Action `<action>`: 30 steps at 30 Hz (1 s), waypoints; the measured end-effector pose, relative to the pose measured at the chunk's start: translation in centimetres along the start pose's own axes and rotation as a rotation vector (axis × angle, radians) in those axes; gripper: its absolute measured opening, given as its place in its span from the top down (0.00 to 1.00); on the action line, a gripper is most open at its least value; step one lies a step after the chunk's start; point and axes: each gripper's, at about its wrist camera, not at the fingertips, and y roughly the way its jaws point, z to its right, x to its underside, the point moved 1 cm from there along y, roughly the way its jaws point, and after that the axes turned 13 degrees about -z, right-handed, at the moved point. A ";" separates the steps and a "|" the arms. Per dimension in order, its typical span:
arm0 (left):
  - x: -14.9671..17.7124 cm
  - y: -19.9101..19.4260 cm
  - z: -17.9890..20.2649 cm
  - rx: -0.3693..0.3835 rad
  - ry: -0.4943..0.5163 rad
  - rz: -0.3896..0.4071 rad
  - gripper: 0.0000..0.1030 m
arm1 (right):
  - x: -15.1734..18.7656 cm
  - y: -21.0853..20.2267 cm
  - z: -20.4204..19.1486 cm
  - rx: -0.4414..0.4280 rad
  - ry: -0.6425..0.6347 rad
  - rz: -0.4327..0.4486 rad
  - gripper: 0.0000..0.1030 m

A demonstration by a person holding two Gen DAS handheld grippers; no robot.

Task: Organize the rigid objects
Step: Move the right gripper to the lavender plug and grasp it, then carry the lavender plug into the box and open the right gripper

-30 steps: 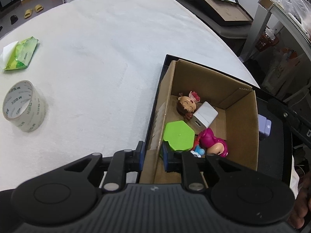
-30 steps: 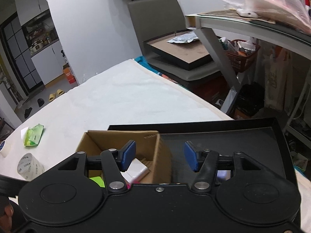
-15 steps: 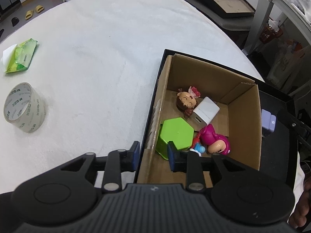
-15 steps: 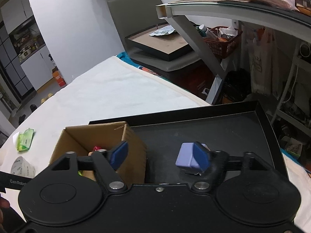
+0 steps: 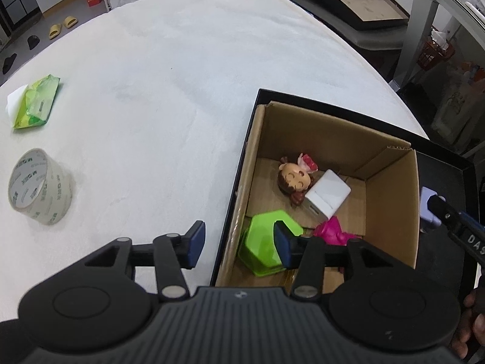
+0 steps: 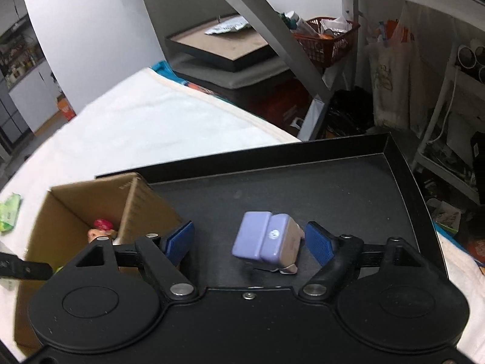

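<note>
A cardboard box stands at the left end of a black tray. Inside lie a doll-head figure, a white charger, a green hexagonal piece and a pink toy. My left gripper is open and straddles the box's near-left wall, one finger outside and one over the green piece. A lilac block lies on the tray floor to the right of the box. My right gripper is open around it, with the right pad close to the block and a gap on the left.
A roll of clear tape and a green tissue pack lie on the white tablecloth at the left. Beyond the table's far edge stand a slanted shelf leg, a red basket and a grey chair.
My left gripper has opened wider around the box wall. My right gripper has opened and moved right along the tray until the lilac block lies between its fingers.
</note>
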 end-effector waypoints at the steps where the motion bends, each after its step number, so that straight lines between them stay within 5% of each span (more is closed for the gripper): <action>1: -0.2 0.2 0.1 -0.003 0.003 0.000 0.53 | 0.0 0.4 0.0 0.013 -0.003 -0.004 0.23; 12: -1.6 1.7 0.9 -0.012 0.007 -0.030 0.53 | -0.3 4.3 -0.3 0.164 -0.012 -0.071 0.24; 14: -1.6 1.8 1.2 -0.012 0.010 -0.031 0.53 | -0.2 4.7 -0.3 0.180 -0.019 -0.078 0.30; 16: -1.6 1.9 1.5 -0.006 0.016 -0.037 0.52 | 0.1 5.0 -0.2 0.177 -0.018 -0.089 0.49; 18: -1.5 1.8 2.0 -0.011 0.029 -0.034 0.52 | 0.3 4.8 -0.2 0.215 -0.023 -0.071 0.52; 30: -1.1 1.3 2.7 -0.043 0.041 -0.015 0.47 | 0.3 3.0 0.6 0.135 0.009 -0.017 0.57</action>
